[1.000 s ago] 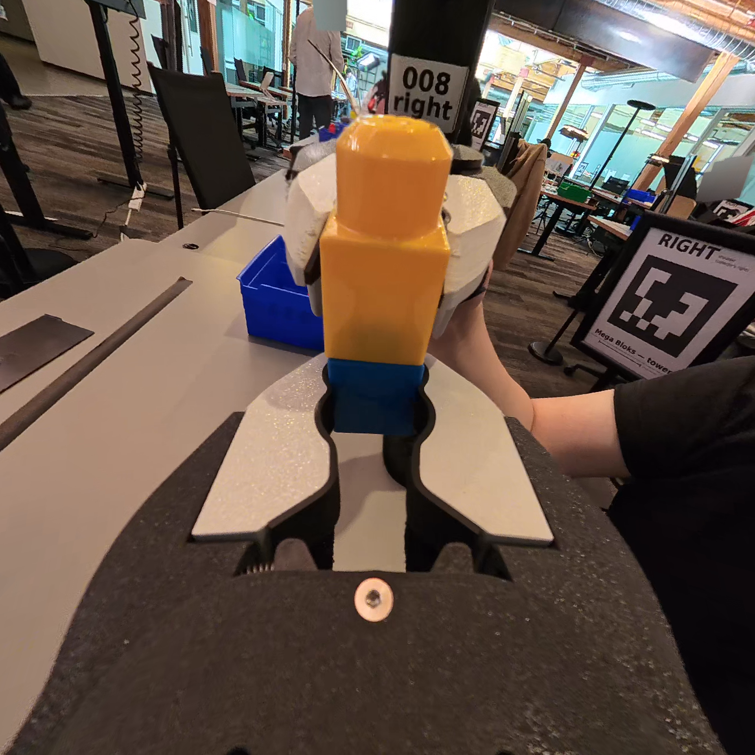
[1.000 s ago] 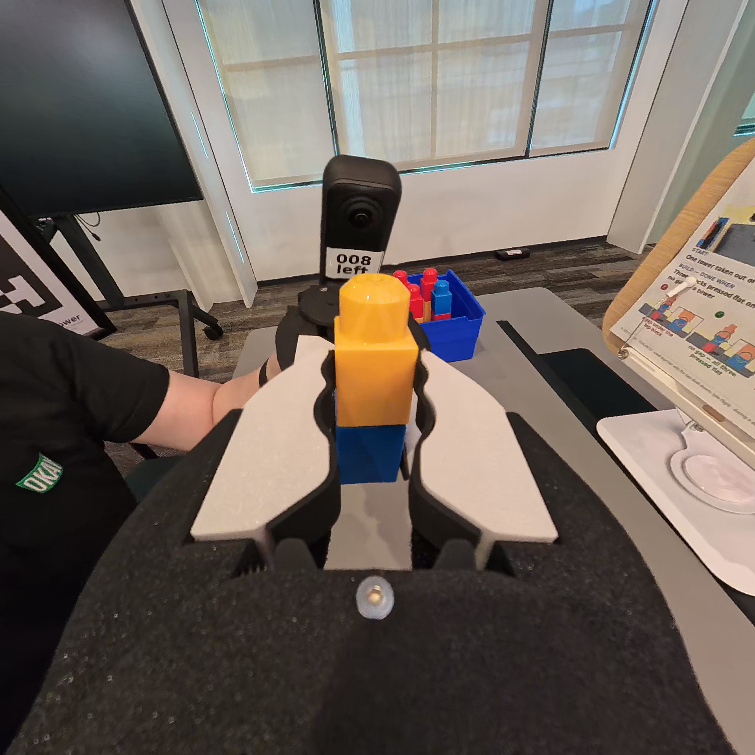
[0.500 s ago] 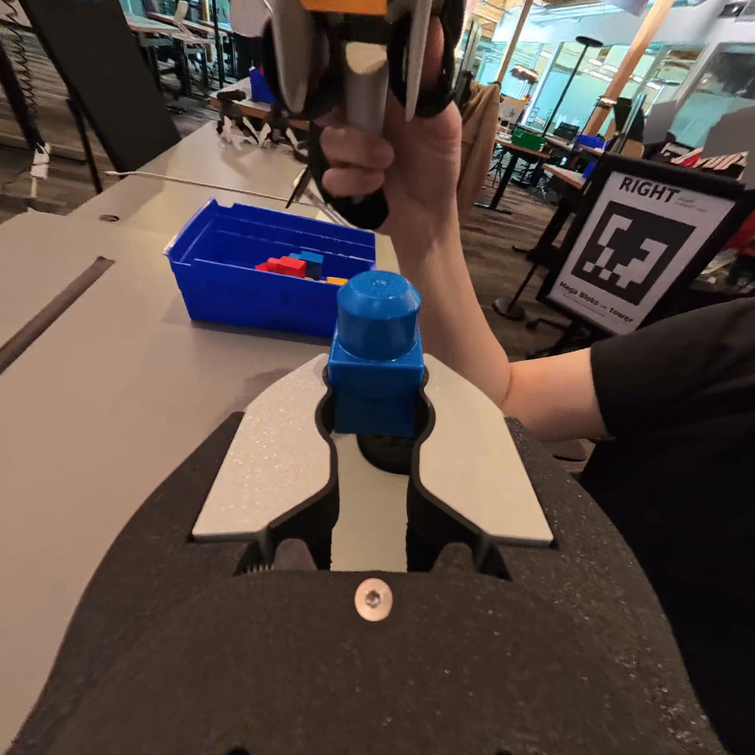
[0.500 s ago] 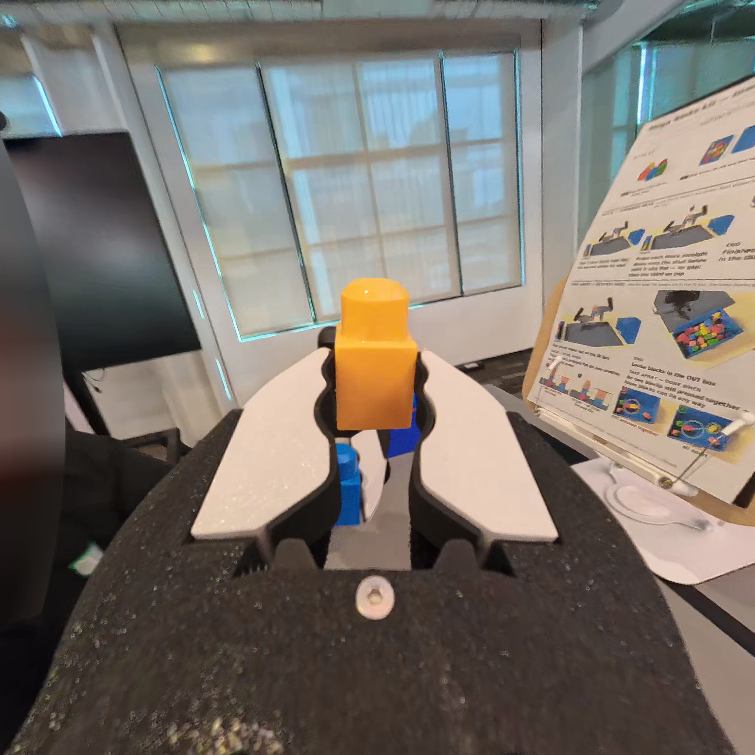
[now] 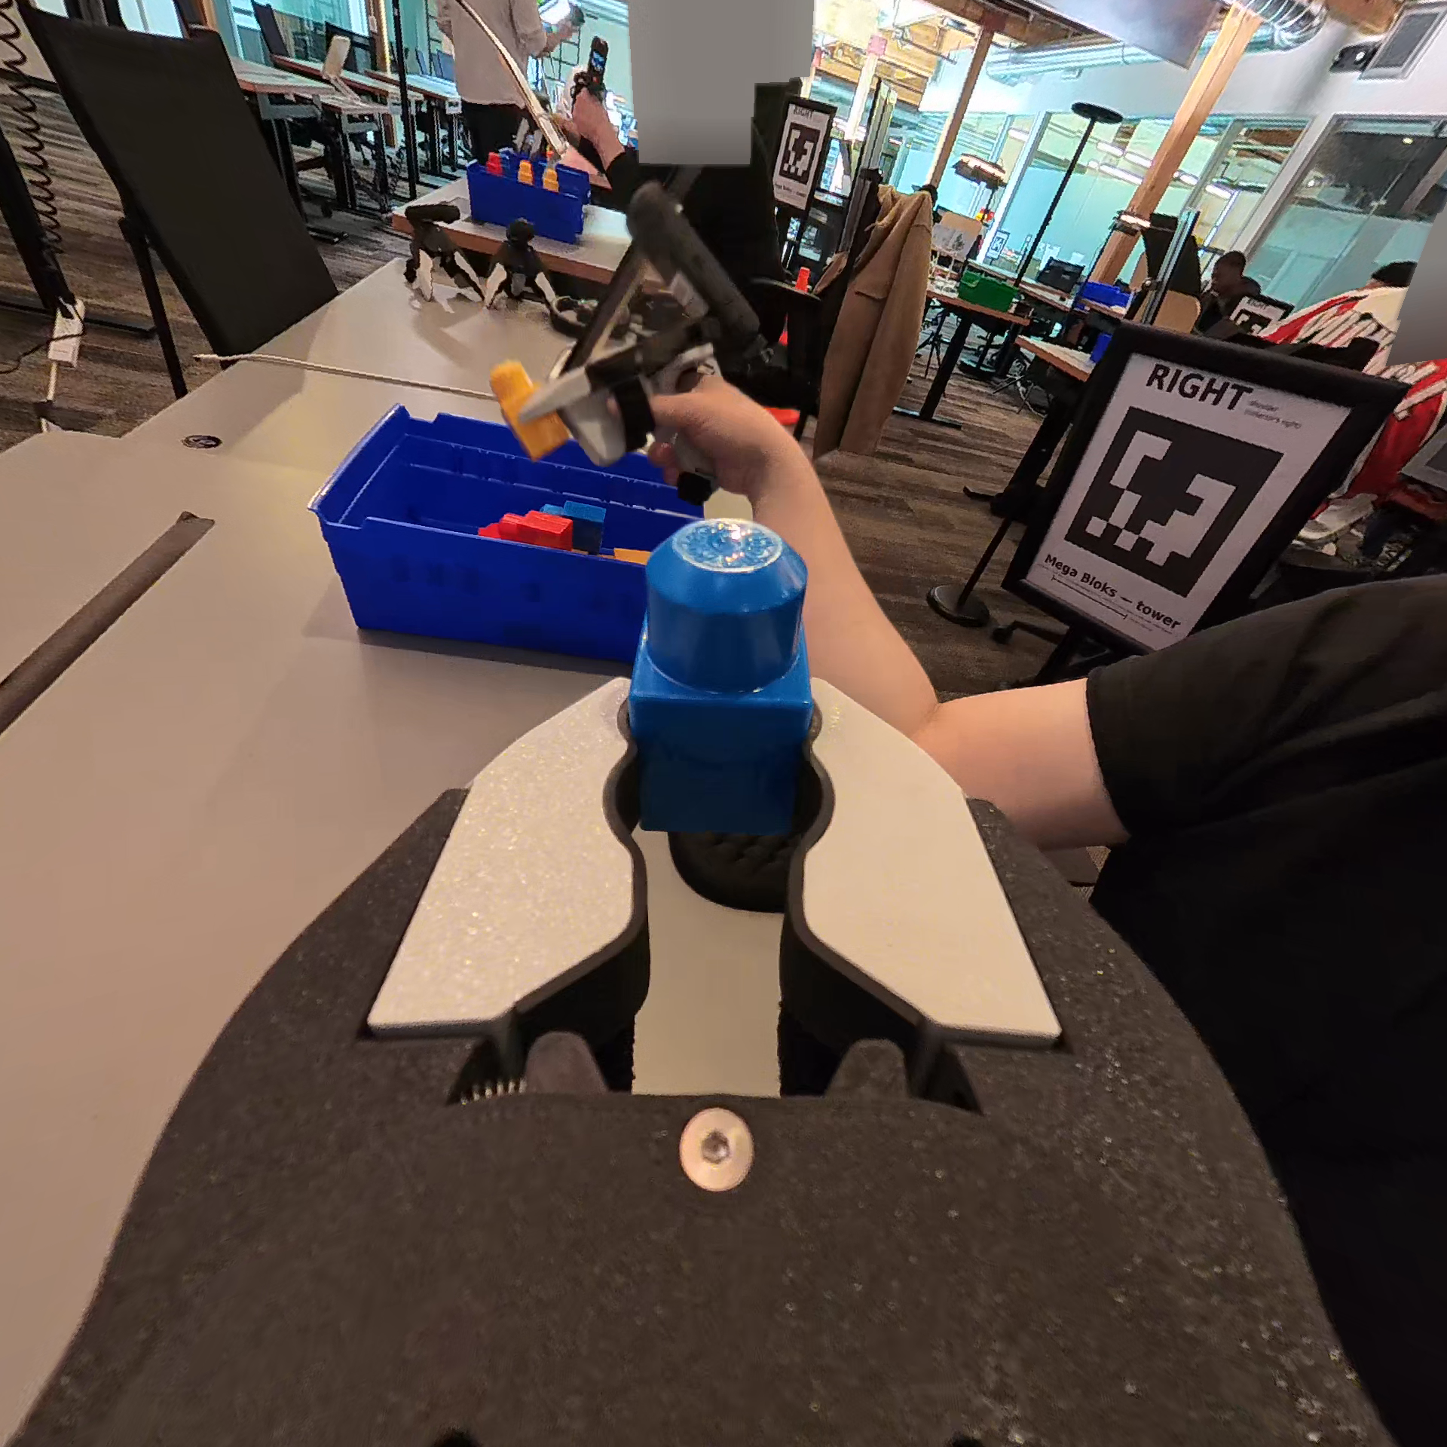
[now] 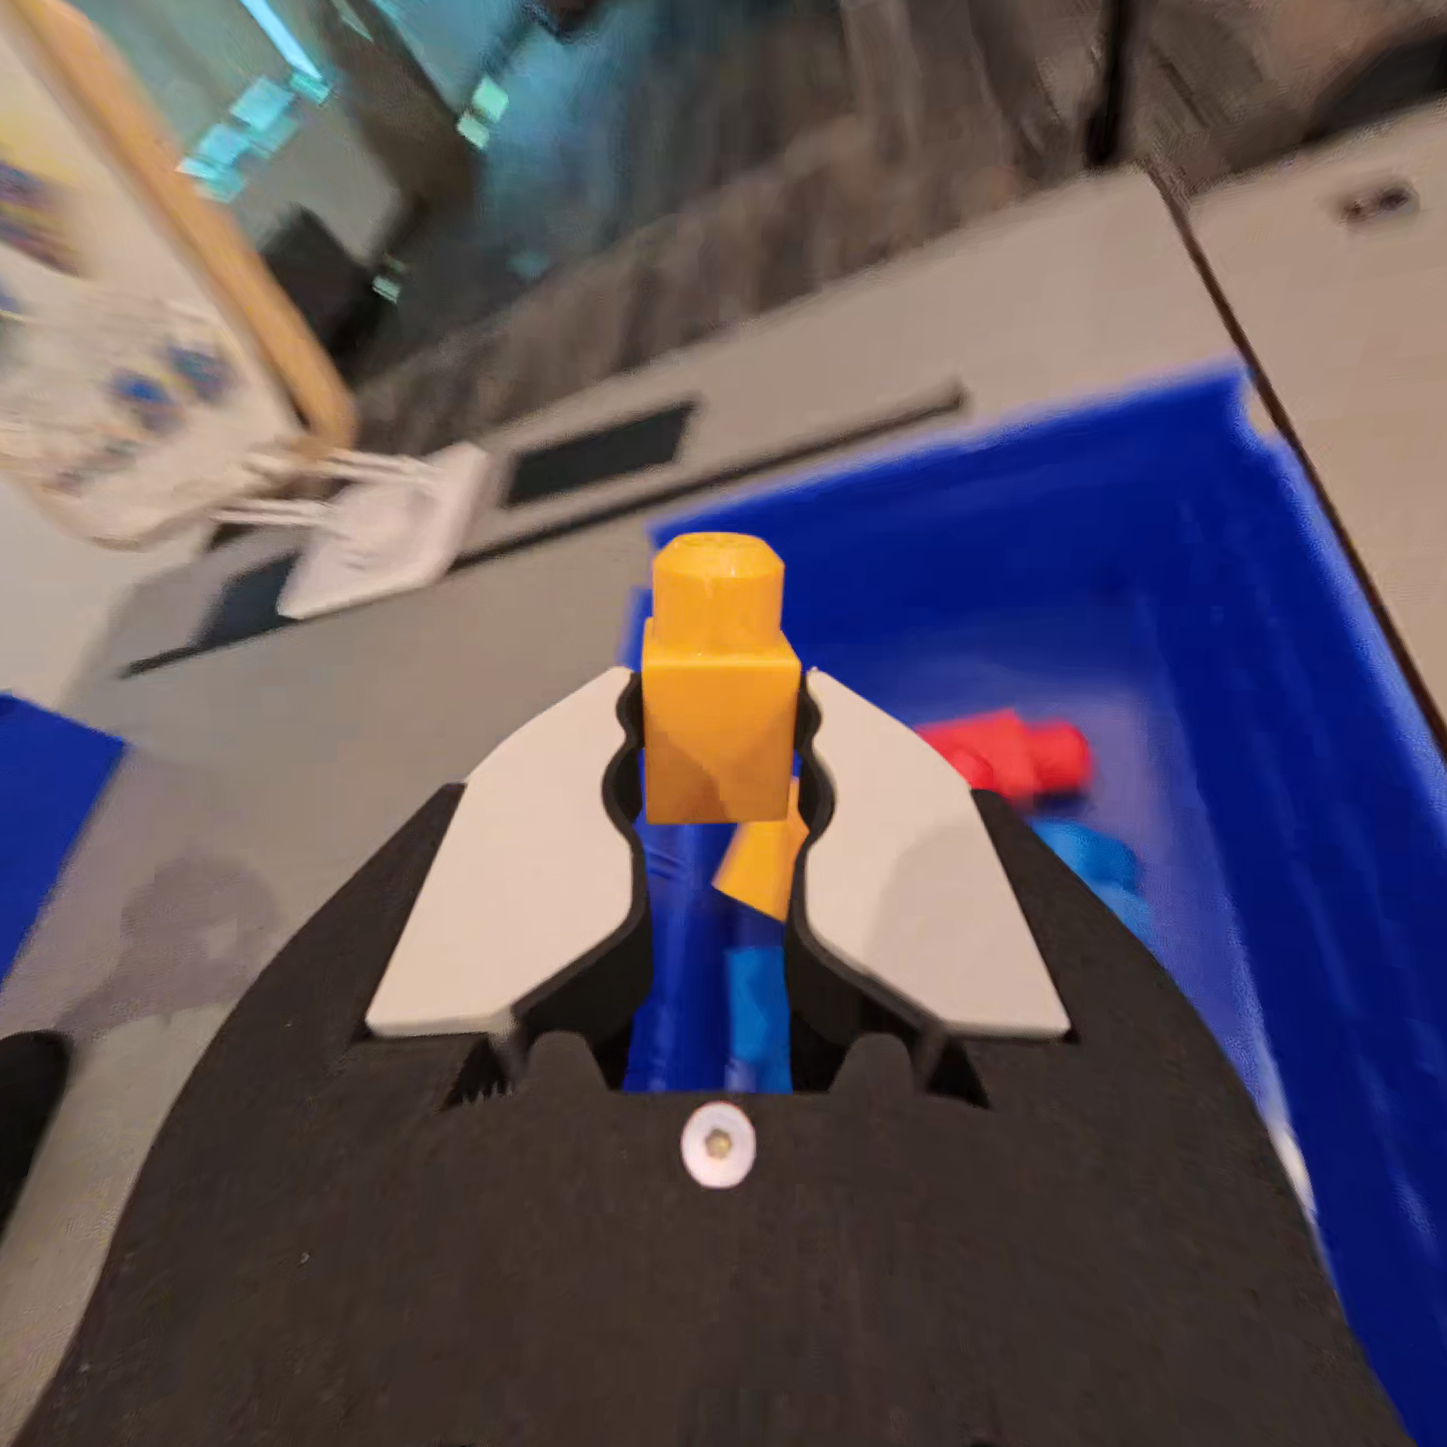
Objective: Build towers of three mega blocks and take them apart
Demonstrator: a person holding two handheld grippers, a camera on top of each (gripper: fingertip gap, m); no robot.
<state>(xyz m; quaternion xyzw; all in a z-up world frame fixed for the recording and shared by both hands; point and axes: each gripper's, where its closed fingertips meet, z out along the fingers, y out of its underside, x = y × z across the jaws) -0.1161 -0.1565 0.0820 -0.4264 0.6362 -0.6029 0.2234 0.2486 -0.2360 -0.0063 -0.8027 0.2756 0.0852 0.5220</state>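
left hand-held gripper point(image 5: 716, 771) is pinching a blue block point(image 5: 716, 705) upright, stud up, above the grey counter point(image 5: 196, 744) just in front of the blue bin point(image 5: 470, 587). right hand-held gripper point(image 6: 720, 744) is pinching an orange block point(image 6: 716, 705), hanging tilted over the blue bin, not touching it. loose red blocks point(image 6: 1018, 759), blue and orange ones are lying inside the bin. right wrist view is blurring.

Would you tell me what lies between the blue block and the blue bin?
Only bare grey table lies between the blue block and blue bin, in the left wrist view.
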